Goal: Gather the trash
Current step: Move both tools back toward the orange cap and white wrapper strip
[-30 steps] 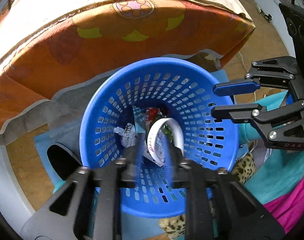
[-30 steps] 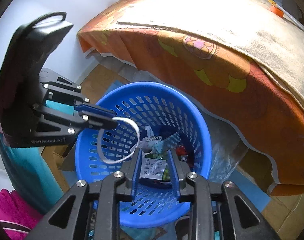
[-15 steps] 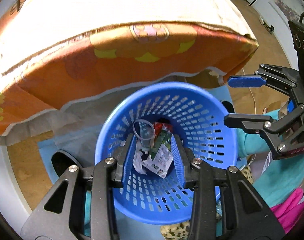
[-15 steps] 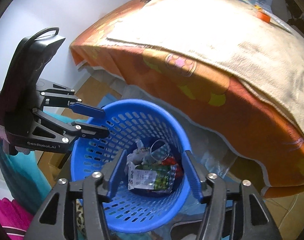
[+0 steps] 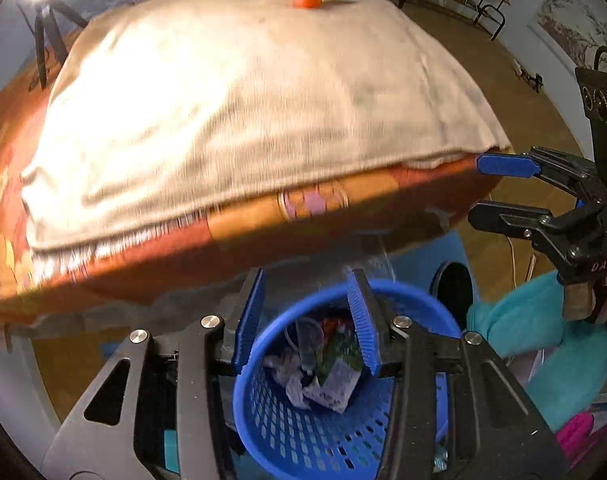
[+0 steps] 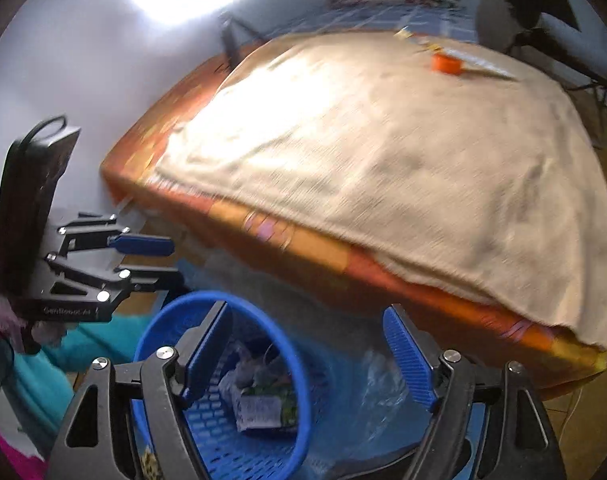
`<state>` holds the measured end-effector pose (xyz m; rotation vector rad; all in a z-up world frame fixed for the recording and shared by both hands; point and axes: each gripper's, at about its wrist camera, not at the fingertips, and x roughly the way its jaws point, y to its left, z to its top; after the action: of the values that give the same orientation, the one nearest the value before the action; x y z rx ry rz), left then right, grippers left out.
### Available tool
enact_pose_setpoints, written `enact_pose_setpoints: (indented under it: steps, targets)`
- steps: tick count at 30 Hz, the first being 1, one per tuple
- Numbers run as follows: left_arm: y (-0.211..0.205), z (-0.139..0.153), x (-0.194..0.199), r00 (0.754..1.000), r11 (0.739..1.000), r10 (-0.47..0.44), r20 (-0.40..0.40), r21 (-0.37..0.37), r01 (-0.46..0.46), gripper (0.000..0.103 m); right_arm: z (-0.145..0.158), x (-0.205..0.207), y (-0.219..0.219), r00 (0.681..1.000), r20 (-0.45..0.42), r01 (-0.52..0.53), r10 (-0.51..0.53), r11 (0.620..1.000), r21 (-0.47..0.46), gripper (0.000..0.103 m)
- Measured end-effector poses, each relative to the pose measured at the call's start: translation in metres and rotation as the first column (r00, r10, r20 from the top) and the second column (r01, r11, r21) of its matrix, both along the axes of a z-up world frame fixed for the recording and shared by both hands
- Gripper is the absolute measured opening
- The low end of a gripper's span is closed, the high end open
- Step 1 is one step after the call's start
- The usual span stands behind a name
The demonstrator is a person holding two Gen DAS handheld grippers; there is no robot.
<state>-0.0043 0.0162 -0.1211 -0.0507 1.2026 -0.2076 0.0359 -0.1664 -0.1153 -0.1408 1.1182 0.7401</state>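
We have both claws raised over the blue basket, which we take as our landmark: it sits on the floor just in front of the bed, close enough that trash picked off the bedding has a short trip down. Inside the basket lie crumpled wrappers and a clear plastic ring, so that part of the collecting looks done. Our left claw is opening with nothing between its blue pads, the basket showing through the gap; our right claw is also opening, spread wide and empty, above the basket's rim. We judge both are freed for the next pick. Far beyond the basket, on the bed's beige blanket, an orange cap lies beside some small scraps, likely the next trash to fetch.
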Motion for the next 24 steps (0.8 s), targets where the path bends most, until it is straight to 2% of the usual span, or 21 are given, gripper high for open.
enact_pose_setpoints:
  steps: [7, 18, 24]
  targets:
    - [-0.004, 0.019, 0.021, 0.998, 1.0, 0.002, 0.063, -0.009, -0.002, 0.044, 0.019, 0.02, -0.011, 0.996, 0.067, 0.068, -0.067, 0.998, -0.017, 0.083]
    - [-0.022, 0.037, 0.045, 0.99, 1.0, -0.007, 0.144, 0.012, 0.006, 0.044, 0.044, 0.046, -0.016, 0.984, 0.137, 0.113, -0.111, 0.994, -0.003, 0.085]
    - [-0.032, 0.044, 0.071, 0.982, 1.0, -0.02, 0.189, 0.02, 0.017, 0.044, 0.056, 0.07, -0.02, 0.972, 0.184, 0.147, -0.144, 0.989, -0.001, 0.086]
